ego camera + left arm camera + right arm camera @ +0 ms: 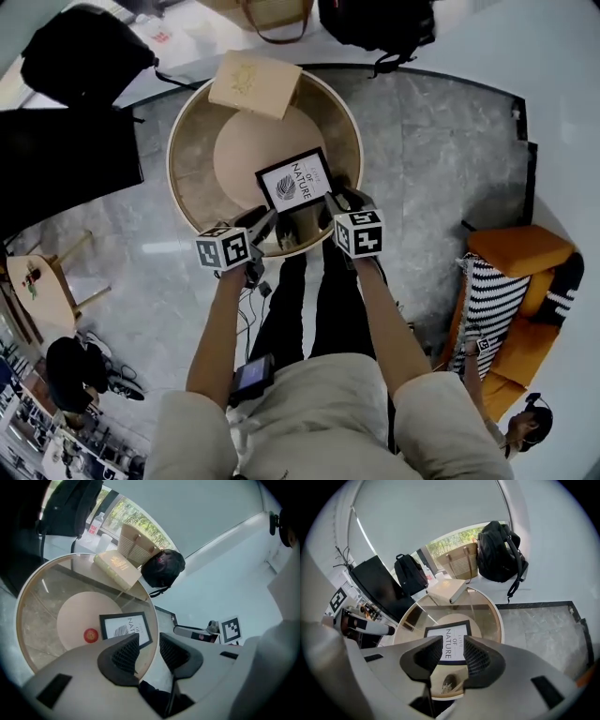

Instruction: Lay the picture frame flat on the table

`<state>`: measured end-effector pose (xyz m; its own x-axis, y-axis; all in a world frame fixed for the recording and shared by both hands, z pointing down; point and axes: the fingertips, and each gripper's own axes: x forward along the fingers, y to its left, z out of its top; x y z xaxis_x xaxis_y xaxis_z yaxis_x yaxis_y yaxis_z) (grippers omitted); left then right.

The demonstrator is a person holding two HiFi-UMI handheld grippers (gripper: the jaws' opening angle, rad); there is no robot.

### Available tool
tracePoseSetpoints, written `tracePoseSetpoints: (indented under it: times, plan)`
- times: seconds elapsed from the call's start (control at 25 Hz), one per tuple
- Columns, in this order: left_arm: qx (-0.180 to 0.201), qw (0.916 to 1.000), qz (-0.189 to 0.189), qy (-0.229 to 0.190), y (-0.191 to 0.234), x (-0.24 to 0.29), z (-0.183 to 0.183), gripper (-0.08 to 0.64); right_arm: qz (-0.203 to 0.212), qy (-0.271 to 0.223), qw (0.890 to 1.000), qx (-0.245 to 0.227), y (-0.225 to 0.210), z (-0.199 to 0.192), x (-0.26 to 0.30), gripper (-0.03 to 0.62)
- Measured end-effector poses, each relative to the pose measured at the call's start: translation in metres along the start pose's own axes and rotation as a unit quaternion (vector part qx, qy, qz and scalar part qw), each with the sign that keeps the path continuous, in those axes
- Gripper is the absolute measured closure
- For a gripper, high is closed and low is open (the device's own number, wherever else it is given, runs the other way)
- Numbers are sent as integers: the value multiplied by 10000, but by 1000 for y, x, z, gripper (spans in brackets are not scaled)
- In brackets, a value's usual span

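The frame (293,180) is seen lying face up on the glass table (178,141), just ahead of both grippers and touched by neither — the task is judged done. The right gripper (453,644) is held with its jaws wide and nothing between them, the frame showing beyond its tips. The left gripper (149,641) is likewise parted and empty, with the frame ahead and to its left. Both are held over the table's near rim — presumably so that the frame is not knocked.
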<state>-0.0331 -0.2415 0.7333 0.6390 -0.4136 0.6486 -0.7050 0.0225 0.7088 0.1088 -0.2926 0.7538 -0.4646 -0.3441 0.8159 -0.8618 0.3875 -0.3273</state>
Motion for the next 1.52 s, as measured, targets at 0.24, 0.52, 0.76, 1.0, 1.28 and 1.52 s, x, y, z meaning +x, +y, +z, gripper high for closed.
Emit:
tracePoseSetpoints:
  times: [0.24, 0.52, 0.76, 1.0, 1.28, 1.52]
  plan:
    - [723, 9958, -553, 16, -83, -71, 11, 419, 76, -267, 9995, 150, 43, 8, -91, 459]
    - [2712, 9625, 28, 50, -137, -166, 29, 419, 119, -642, 9972, -369, 90, 18, -186, 459]
    - [3543, 9345, 199, -266, -163, -209, 5, 419, -292, -1119, 9925, -386, 112, 3, -224, 459]
    - [3938, 9181, 407, -202, -165, -213, -12, 423, -134, -1168, 9913, -585, 141, -2, -231, 460]
    - [4155, 9075, 591, -184, -161, -226, -22, 492, 7, -1144, 9914, -631, 154, -21, -237, 472]
    - [4005, 9139, 570, -336, -157, -236, -27, 531, 194, -1132, 9918, -561, 164, -34, -237, 538]
